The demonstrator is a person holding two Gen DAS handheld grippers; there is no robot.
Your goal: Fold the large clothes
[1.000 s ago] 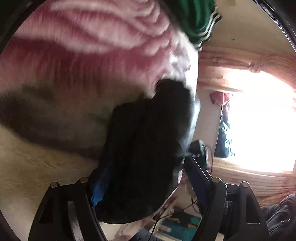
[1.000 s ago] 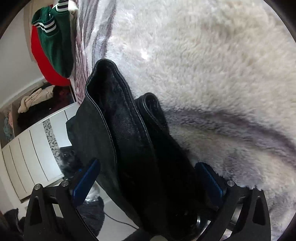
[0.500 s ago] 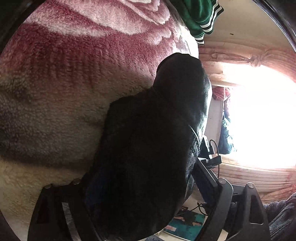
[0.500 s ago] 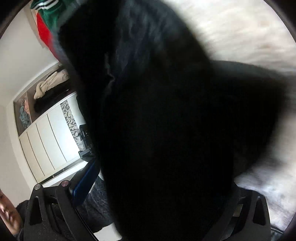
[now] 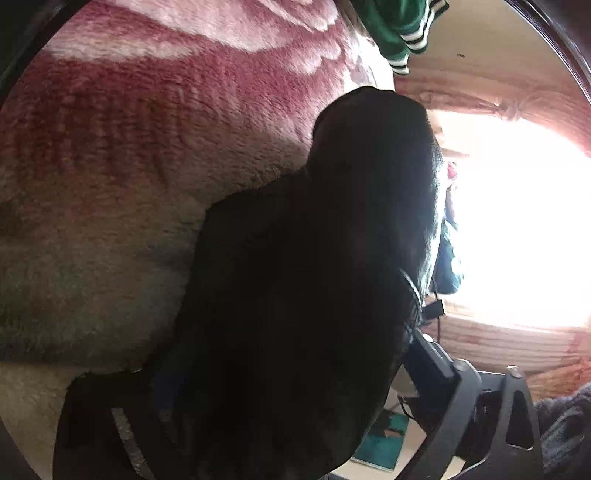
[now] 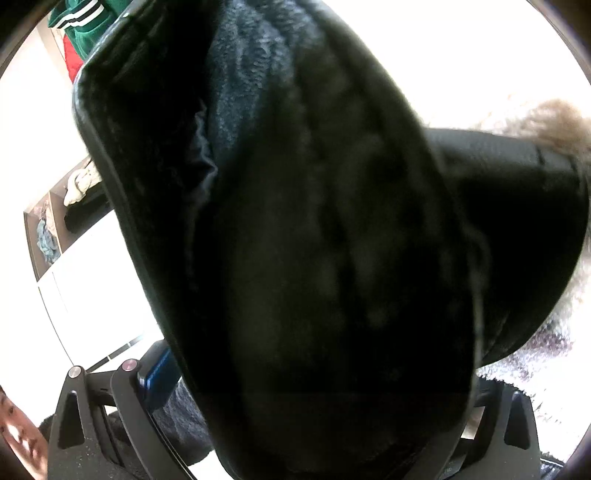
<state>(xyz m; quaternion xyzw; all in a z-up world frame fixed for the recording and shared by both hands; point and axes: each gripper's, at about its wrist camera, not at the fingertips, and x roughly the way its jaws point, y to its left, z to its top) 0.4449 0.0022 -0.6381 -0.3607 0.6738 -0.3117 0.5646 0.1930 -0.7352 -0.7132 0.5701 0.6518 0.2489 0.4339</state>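
Observation:
A black leather jacket with a dark fleece lining fills the middle of both views. In the left wrist view it hangs between the fingers of my left gripper, lifted off the pink and cream fleece blanket. In the right wrist view the jacket bulges up close to the lens and covers most of my right gripper. Its blue left pad shows beside the leather. Both grippers hold thick folds of it. The fingertips are hidden by the cloth.
A green garment with white stripes lies at the blanket's far edge, with a red one beside it in the right wrist view. A bright window is at right. White wardrobe doors and a person's face are at left.
Both grippers have lifted the jacket off the blanket. It has swung up close to the right camera and now blocks most of that view.

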